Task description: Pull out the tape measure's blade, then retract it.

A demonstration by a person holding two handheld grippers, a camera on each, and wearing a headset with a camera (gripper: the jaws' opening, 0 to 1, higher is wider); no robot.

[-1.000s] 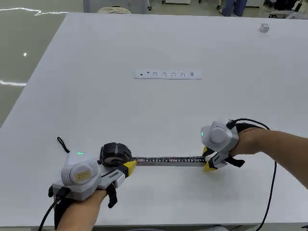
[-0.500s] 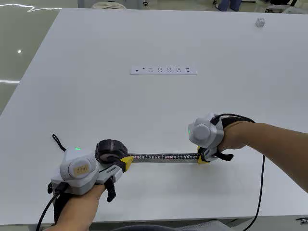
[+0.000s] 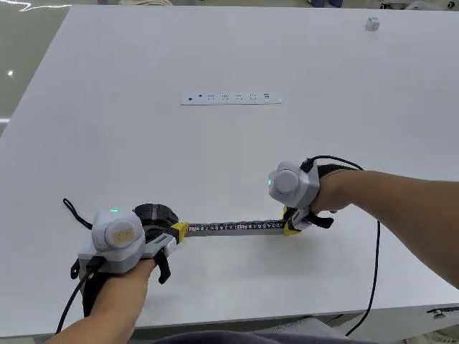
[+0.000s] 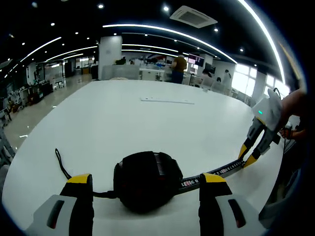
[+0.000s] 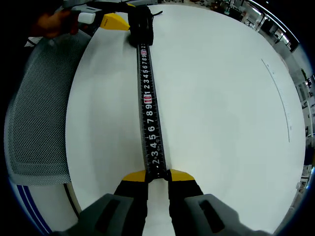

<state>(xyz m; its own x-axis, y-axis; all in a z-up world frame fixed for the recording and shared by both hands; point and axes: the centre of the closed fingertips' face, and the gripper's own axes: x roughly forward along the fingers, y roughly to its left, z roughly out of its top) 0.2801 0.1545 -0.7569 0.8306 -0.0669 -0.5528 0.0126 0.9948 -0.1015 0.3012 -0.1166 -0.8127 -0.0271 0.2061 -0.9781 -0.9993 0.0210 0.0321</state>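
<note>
Tape measure (image 3: pixel 154 215): case (image 4: pixel 146 169) sits between left gripper's (image 4: pixel 146 181) wide-spread fingers; blade (image 5: pixel 147 98) tip pinched between right gripper's (image 5: pixel 157 174) fingers.

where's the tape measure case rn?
Head view, near-left of the table: the case sits between the left tongs, its blade running right to the right tongs.

Tabletop (image 3: pixel 215 158) smooth matt white; tape case (image 4: pixel 145 179) black matt, rubbery-looking; blade (image 5: pixel 149 113) semi-gloss w/ printed nos.
</note>
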